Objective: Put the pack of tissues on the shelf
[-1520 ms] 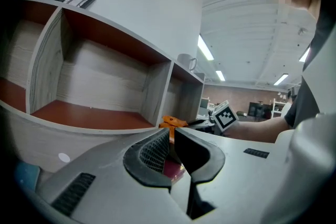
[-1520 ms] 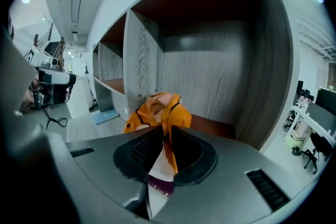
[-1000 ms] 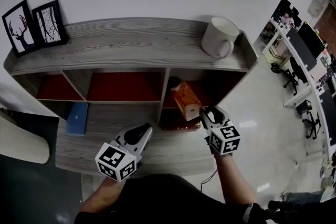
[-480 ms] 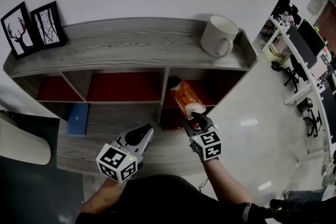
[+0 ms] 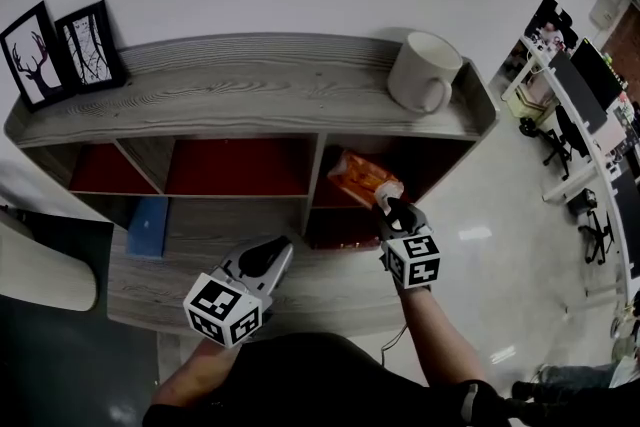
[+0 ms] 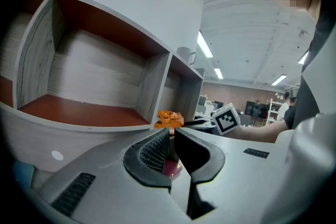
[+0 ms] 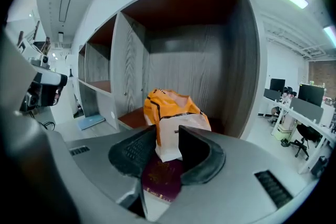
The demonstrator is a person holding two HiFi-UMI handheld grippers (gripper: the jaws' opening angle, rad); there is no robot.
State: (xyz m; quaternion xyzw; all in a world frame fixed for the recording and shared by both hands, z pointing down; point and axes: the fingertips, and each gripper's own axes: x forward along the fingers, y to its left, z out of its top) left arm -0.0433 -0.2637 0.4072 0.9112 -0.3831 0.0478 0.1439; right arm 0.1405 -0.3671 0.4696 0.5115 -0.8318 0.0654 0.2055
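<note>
The pack of tissues (image 5: 360, 177) is orange with a white end and sits tilted at the mouth of the shelf's right-hand compartment (image 7: 210, 65). My right gripper (image 5: 388, 206) is shut on its white near end; in the right gripper view the pack (image 7: 170, 107) stands up between the two pads of the right gripper (image 7: 168, 145). My left gripper (image 5: 268, 256) hangs lower left in front of the shelf, jaws closed with nothing between them. From the left gripper (image 6: 171, 143) I see the pack (image 6: 169, 118) off to the right.
The grey wooden shelf (image 5: 250, 85) has red-floored compartments. On its top stand a white mug (image 5: 423, 72) at the right and two framed pictures (image 5: 60, 47) at the left. A blue flat thing (image 5: 147, 225) lies in a lower left compartment. Desks and chairs (image 5: 575, 115) fill the room at right.
The right gripper came in from the pack's right side, closed on its near end and has carried it slightly up and to the right. The left gripper has stayed put.
</note>
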